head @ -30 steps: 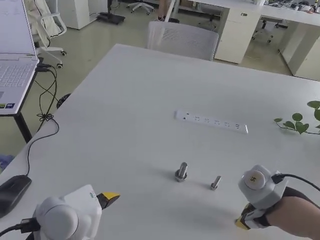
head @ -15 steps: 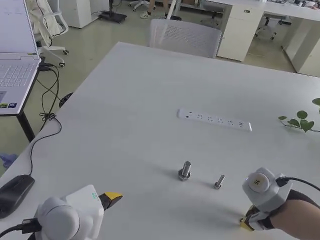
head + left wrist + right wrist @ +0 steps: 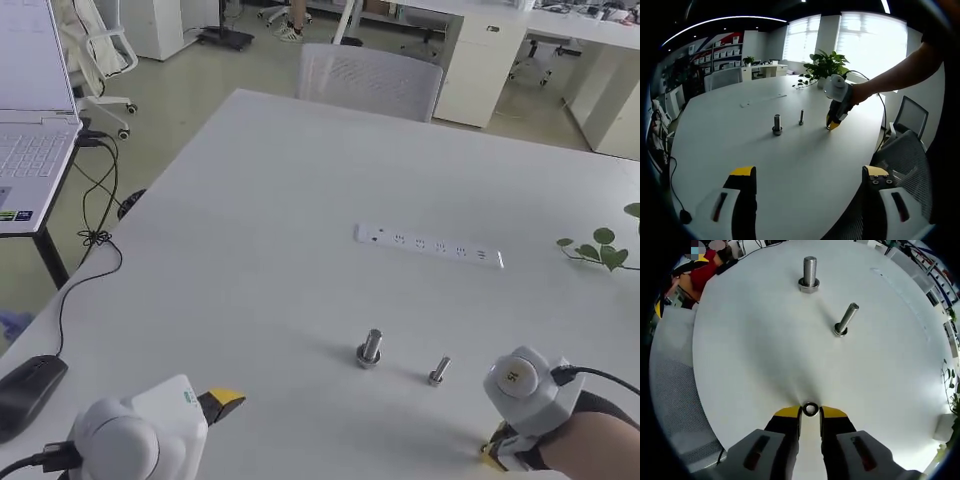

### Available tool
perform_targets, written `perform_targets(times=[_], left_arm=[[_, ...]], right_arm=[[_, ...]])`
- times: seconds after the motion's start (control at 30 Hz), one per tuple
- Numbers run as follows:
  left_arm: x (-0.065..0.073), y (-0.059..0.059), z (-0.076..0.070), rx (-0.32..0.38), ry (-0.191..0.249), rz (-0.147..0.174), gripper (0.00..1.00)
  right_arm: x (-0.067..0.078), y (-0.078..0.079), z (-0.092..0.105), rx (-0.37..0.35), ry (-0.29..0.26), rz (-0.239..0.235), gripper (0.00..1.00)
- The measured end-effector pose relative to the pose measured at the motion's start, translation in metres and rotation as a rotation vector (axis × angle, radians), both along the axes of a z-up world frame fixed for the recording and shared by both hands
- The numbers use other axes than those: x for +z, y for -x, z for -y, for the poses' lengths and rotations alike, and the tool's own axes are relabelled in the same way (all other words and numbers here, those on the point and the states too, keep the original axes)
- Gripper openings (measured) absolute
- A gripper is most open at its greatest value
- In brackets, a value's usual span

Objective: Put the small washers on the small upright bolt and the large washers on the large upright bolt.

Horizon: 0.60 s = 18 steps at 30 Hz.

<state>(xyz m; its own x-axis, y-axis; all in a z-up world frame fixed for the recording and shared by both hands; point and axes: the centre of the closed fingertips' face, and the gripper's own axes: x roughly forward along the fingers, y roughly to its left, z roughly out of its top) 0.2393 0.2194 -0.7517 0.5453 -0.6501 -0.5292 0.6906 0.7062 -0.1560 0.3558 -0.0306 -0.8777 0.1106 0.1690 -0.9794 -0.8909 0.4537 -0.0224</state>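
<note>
White tabletop [image 3: 250,200] is carrying the work, and the large bolt [image 3: 370,347] is standing upright on its head near the front edge. The small bolt [image 3: 437,371] is standing just beside the large bolt, to its right in the head view and slightly nearer the person.

Further right of the large bolt and nearer still, the right gripper [image 3: 810,413] is pointing its yellow tips down at the table. Its jaws are drawn close together, pinching a washer [image 3: 810,409] between the tips. The washer is sitting apart from both bolts, with bare tabletop lying between; whether it is small or large I cannot tell.

Left of the large bolt and close to the person, the left gripper [image 3: 809,172] is hovering with its jaws wide apart, gripping nothing.

Beyond the large bolt a white power strip [image 3: 428,245] is lying flat. A leafy sprig [image 3: 598,250] is lying well off to the bolt's right. Far to the bolt's left a black mouse [image 3: 28,385] is resting at the table edge, its cable [image 3: 85,280] trailing toward a laptop [image 3: 30,150] on a side desk. A grey chair [image 3: 368,80] is standing past the far edge.
</note>
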Motion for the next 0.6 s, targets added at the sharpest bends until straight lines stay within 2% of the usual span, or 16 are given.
perform_targets(times=[0.4, 0.6], left_arm=[[-0.0015, -0.0005, 0.0014, 0.0, 0.005, -0.005, 0.86], [0.0006, -0.0018, 0.0011, 0.005, 0.006, -0.002, 0.86]], right_arm=[[0.0, -0.0009, 0.0006, 0.017, 0.0, 0.0, 0.14], [0.0003, -0.0016, 0.0008, 0.017, 0.004, -0.015, 0.14]])
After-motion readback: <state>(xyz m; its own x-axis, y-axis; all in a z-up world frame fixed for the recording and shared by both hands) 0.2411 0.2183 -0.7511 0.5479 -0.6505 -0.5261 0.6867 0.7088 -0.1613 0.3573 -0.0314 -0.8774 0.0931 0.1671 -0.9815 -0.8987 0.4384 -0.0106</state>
